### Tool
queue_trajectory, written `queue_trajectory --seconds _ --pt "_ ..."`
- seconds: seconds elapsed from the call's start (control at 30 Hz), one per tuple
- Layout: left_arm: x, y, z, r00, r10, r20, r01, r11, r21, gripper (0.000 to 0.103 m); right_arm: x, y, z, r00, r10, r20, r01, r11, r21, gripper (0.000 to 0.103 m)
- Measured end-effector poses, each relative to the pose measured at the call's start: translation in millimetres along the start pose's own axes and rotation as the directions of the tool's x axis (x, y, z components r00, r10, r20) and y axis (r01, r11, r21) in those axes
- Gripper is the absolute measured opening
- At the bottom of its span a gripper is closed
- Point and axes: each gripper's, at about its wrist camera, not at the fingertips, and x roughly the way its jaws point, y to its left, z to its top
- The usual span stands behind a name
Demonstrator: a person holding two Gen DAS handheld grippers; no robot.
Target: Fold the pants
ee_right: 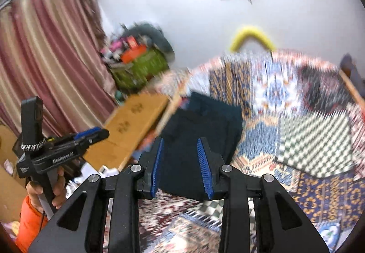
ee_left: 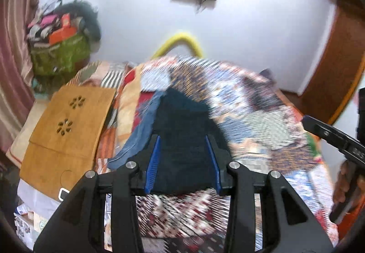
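- Left wrist view: left hand-held gripper (ee_left: pixel 182 162) jaws apart, empty, above dark pants (ee_left: pixel 182 138) lying on patterned bed cover (ee_left: pixel 262 116). Blue cloth (ee_left: pixel 141 129) touching pants' left edge. Blurred.
- Right wrist view: right hand-held gripper (ee_right: pixel 180 166) jaws apart, empty, over pants (ee_right: pixel 200 129), which look like a compact rectangle. Left hand-held gripper (ee_right: pixel 91 135) aside, off the bed.
- Judgement: folding seems mostly done; maybe final tidy left.

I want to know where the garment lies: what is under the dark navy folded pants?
The dark navy folded pants lie on a multicoloured patchwork bedspread. In the left wrist view, blue denim fabric shows beside them. What lies directly beneath is covered.
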Motion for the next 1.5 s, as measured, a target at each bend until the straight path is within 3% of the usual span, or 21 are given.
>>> queue_trajectory --seconds 0.2,0.37,0.43,0.5,0.53,0.57,0.63,0.7,0.83,0.97,1.5 --pt "-112.6 -44.9 -14.8 0.984 -0.026 0.176 0.014 0.998 0.069 0.039 -98.8 55.5 -9.6 0.983 0.036 0.18 -0.018 0.995 -0.101 0.029" --pt "-186.6 -80.9 -52.0 0.944 0.029 0.328 -0.07 0.991 0.113 0.041 -159.4 100.0 -39.1 0.952 0.044 0.304 0.017 0.981 -0.192 0.029" --pt "-207.3 -91.1 -69.9 0.925 0.06 0.375 -0.108 0.988 0.109 0.05 -174.6 113.8 -52.6 0.941 0.039 0.336 0.038 0.975 -0.217 0.031" --pt "-222.8 -98.3 -84.0 0.906 0.083 0.415 -0.138 0.985 0.103 0.055 -184.5 124.9 -65.3 0.935 0.042 0.352 0.043 0.972 -0.232 0.041" --pt "-230.3 -101.2 -91.0 0.899 0.089 0.429 -0.145 0.984 0.101 0.062 -187.2 128.0 -70.0 0.932 0.038 0.359 0.05 0.971 -0.232 0.051" --pt "-237.5 -103.8 -98.1 0.895 0.085 0.439 -0.142 0.985 0.099 0.066 -191.2 131.5 -77.2 0.928 0.027 0.373 0.063 0.972 -0.227 0.061" --pt "-246.8 -105.5 -107.3 0.89 0.081 0.449 -0.136 0.987 0.092 0.085 -193.9 135.0 -84.8 0.922 0.009 0.387 0.083 0.971 -0.222 0.073" --pt "-254.1 -107.9 -115.5 0.882 0.085 0.464 -0.136 0.988 0.078 0.094 -194.8 136.9 -91.1 0.915 -0.014 0.403 0.108 0.971 -0.212 0.081" --pt "-262.9 -106.6 -122.5 0.872 0.093 0.481 -0.138 0.989 0.058 0.103 -200.8 141.1 -96.5 0.903 -0.05 0.427 0.148 0.969 -0.2 0.099" --pt "-270.4 -106.9 -128.2 0.868 0.093 0.488 -0.134 0.99 0.049 0.103 -206.6 139.2 -99.2 0.886 -0.086 0.456 0.181 0.969 -0.17 0.103" --pt "-253.3 -103.6 -130.7 0.886 0.087 0.456 -0.123 0.991 0.05 0.103 -212.4 137.4 -110.6 0.884 -0.111 0.454 0.209 0.962 -0.173 0.103"
